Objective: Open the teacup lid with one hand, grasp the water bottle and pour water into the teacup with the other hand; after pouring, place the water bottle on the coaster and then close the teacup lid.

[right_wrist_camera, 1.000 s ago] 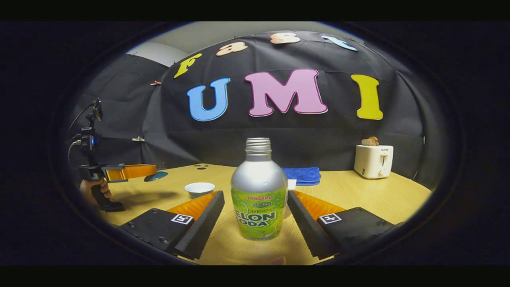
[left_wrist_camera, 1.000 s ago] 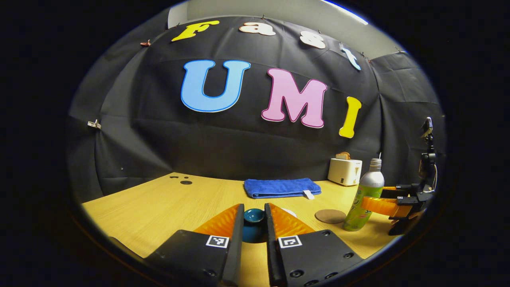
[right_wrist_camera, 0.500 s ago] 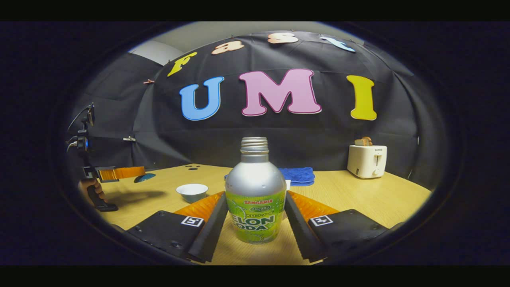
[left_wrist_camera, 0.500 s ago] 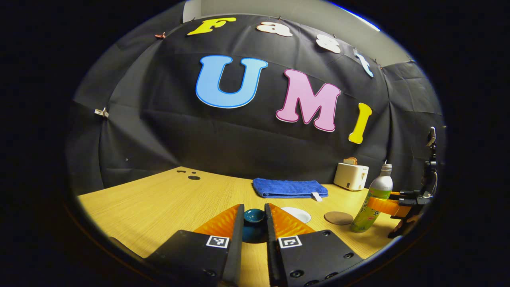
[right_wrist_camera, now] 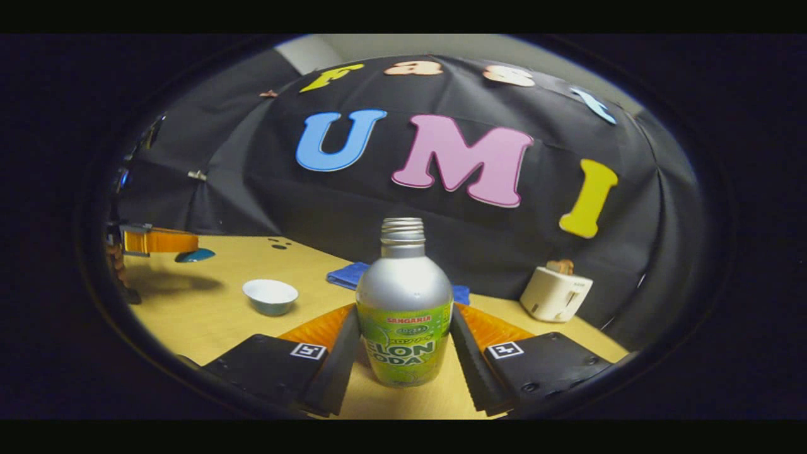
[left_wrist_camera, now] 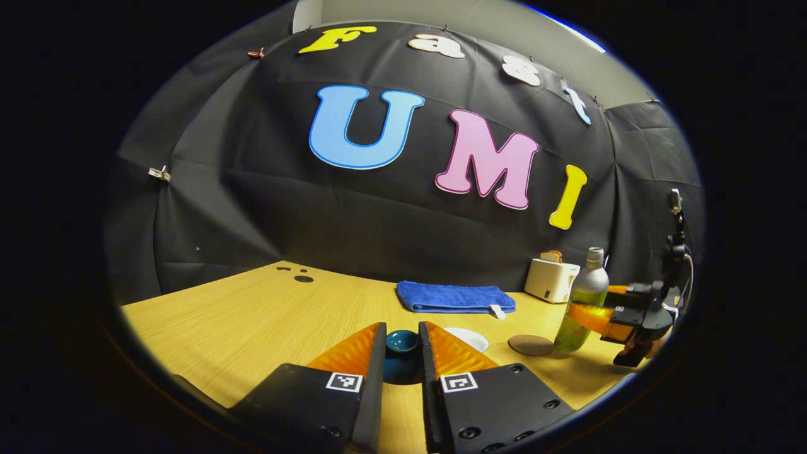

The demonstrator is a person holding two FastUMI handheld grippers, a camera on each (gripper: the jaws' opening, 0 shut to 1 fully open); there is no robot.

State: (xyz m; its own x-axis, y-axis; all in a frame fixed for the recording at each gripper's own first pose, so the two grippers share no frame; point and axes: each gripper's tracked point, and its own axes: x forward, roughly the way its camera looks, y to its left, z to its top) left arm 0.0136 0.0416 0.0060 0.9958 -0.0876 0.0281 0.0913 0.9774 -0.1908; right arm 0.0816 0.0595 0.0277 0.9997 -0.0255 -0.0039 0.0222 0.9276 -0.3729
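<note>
Right hand-held gripper (right_wrist_camera: 403,353) is closed on the bottle (right_wrist_camera: 404,309) for pouring; left hand-held gripper (left_wrist_camera: 402,353) pinches the lid (left_wrist_camera: 401,341), leaving the cup (right_wrist_camera: 270,296) uncovered.

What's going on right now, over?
Left gripper shut on teacup lid, held off the cup. Right gripper shut on water bottle. Teacup open. Coaster bare. Nothing blocking.

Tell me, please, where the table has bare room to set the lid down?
The widest bare patch is the table's left half, from the towel forward. It is crowded on the right: cup, coaster, bottle and toaster cluster there.
</note>
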